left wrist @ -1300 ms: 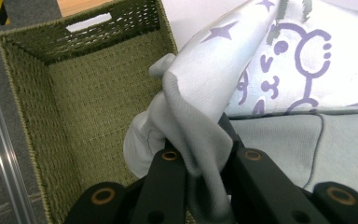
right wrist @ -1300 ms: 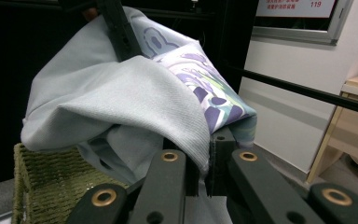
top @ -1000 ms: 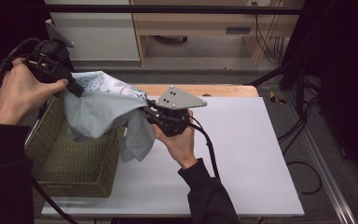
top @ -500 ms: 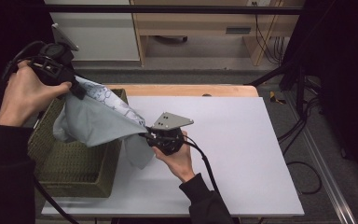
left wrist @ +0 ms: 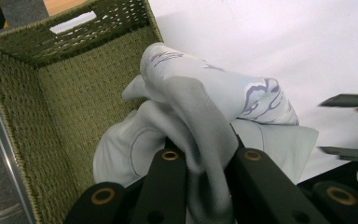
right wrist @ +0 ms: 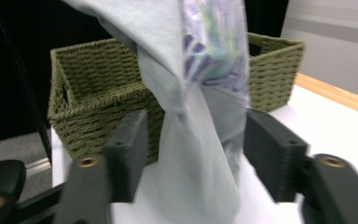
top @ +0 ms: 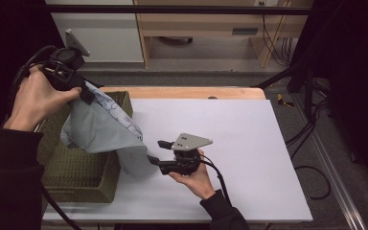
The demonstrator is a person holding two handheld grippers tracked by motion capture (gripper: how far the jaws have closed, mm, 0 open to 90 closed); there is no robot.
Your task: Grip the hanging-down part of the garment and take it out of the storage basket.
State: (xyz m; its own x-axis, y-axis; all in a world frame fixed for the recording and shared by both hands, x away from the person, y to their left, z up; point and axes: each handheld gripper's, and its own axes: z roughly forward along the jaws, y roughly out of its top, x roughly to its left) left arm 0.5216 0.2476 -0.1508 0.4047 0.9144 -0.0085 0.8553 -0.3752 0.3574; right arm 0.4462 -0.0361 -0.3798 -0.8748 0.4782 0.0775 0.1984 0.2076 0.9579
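— What is counted on the table?

— One white table (top: 249,139), one olive woven basket (top: 81,172) at its nine o'clock edge, one pale blue-grey cloth (top: 100,129), and two hand-held grippers, each carried in one hand.

— How is the cloth laid out?

— It is held above the basket's three o'clock wall, and its long axis runs from about ten o'clock down to four o'clock in the high view. The upper end is pinched at the left gripper (top: 87,94), raised over the basket; the lower end hangs past the basket's rim onto the table side, between the jaws of the right gripper (top: 158,151).

— And its look?

— A soft, plain grey-blue fabric is seen, with a purple line print on one face; in the right gripper view a patch of green and purple print (right wrist: 214,51) is shown near the top, blurred. The cloth is bunched into folds at the left gripper's jaws.

— How are the grippers set?

— In the left gripper view the jaws are closed narrowly on a fold of the cloth (left wrist: 200,121), with the basket's inside (left wrist: 60,107) seen beneath. The right gripper's jaws are spread wide, one each side of the hanging cloth (right wrist: 200,154); no grip is seen.

— Where is the right hand (top: 196,175)?

— At about six o'clock on the table, just beside the basket's three o'clock side.
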